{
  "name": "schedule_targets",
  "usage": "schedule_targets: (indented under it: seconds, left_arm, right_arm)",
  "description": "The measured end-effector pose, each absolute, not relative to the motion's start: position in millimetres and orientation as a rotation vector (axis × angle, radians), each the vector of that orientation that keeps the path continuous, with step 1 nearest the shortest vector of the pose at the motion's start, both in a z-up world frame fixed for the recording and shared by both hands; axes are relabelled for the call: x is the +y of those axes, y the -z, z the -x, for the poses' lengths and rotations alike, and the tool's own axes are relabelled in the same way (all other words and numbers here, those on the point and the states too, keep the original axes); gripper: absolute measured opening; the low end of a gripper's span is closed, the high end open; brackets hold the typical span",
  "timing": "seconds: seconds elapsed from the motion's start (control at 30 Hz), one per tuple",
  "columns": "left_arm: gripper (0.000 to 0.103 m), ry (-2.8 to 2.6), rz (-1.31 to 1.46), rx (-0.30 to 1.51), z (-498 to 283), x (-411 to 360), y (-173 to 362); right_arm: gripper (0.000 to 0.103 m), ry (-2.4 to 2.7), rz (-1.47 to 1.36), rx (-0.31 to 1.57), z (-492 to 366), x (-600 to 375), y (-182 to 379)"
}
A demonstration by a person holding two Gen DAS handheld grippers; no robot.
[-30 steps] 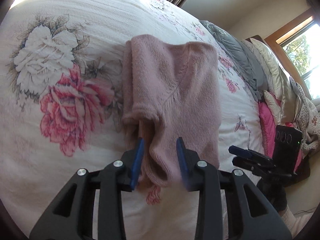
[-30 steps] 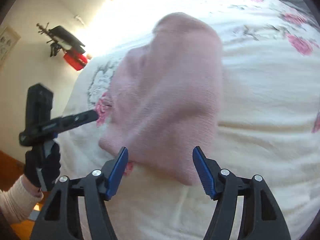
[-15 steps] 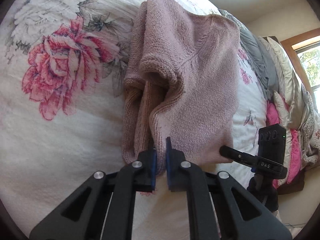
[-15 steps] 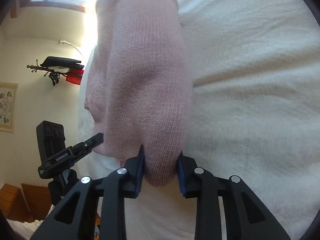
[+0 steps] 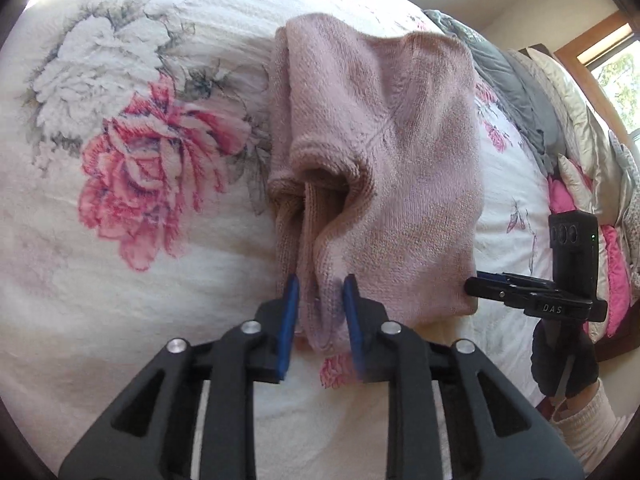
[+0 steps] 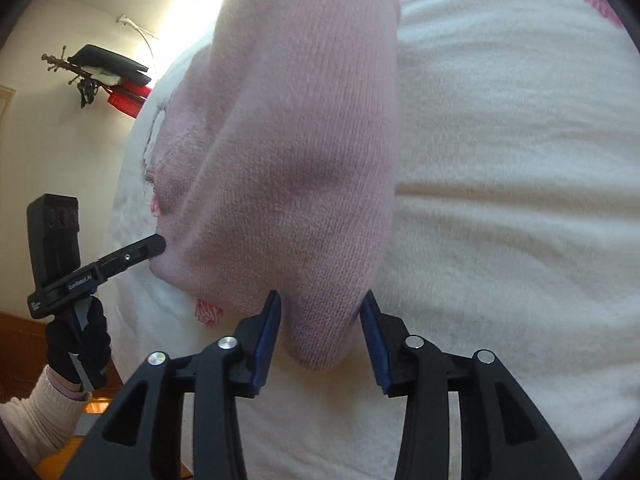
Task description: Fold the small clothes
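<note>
The pink sweater [image 5: 384, 168] lies on the bed [image 5: 132, 280], already folded into a narrow stack, with its near edge toward both cameras and a sleeve cuff gaping open on the left side of the pile. The floral bedspread [image 6: 500, 160] runs out pale and a little rumpled on every side of it.

The left gripper [image 5: 320, 312] sits at the near left corner, its 2 blue fingers [image 5: 290, 308] spread just enough that the knit edge stands between them. Cloth fills the gap, but it does not look squeezed, so this reads as a loose straddle, not a firm pinch. The right gripper [image 6: 320, 328] is at the near right corner, its fingers [image 6: 267, 336] set wider apart, with a rounded lobe of sweater bulging between them and daylight on both sides.

What could go wrong from here? If both sets of fingers close now, they may catch only the top layer, and a lift would peel the stack apart. The open cuff on the left is the likeliest snag: 1 finger could slide inside it and drag the sleeve out. Uneven grips between the 2 hands would skew the next fold. Pushing too low risks pinching the bedspread with the knit.

Beyond the bed, pillows [image 5: 576, 120] pile up by a window [image 5: 616, 76].
</note>
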State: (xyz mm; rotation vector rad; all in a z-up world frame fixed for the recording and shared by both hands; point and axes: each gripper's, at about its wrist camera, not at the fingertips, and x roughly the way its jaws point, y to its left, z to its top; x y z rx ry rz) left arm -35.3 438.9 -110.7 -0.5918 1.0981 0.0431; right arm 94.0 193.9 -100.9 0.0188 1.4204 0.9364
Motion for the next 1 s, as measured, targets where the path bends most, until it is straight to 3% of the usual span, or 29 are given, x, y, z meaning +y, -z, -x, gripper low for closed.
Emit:
schedule_targets:
  seconds: [0.07, 0.27, 0.5, 0.53, 0.6, 0.77, 0.93, 1.0]
  left_arm:
    - [0.029, -0.074, 0.592, 1.045, 35.1, 450.1, 92.2]
    - [0.039, -0.104, 0.603, 0.944, -21.8, 484.9, 67.3]
    - [0.037, -0.089, 0.649, 0.986, -86.5, 494.3, 85.0]
    - [0.036, -0.079, 0.651, 0.993, -92.4, 492.5, 86.3]
    - [0.009, -0.072, 0.646, 1.009, -101.4, 490.7, 90.4]
    - [0.008, -0.131, 0.652, 0.924, -92.5, 505.0, 86.6]
    - [0.009, -0.100, 0.694, 0.984, -96.2, 516.1, 115.5]
    - [0.015, -0.046, 0.720, 0.947, -89.4, 516.1, 105.7]
  right_arm:
    - [0.055, -0.921, -0.017, 1.349, -108.0, 191.4, 79.1]
    - [0.055, -0.910, -0.014, 1.220, -146.0, 216.1, 42.4]
    - [0.055, -0.879, 0.034, 1.187, -159.3, 229.2, 47.1]
    - [0.055, -0.877, 0.030, 1.189, -159.7, 227.8, 49.1]
    - [0.055, -0.875, 0.024, 1.194, -158.9, 227.5, 51.7]
    - [0.055, -0.864, 0.037, 1.192, -154.0, 230.4, 55.3]
    - [0.056, -0.850, 0.044, 1.210, -155.1, 232.9, 60.0]
    - [0.056, -0.848, 0.030, 1.219, -156.9, 231.1, 59.6]
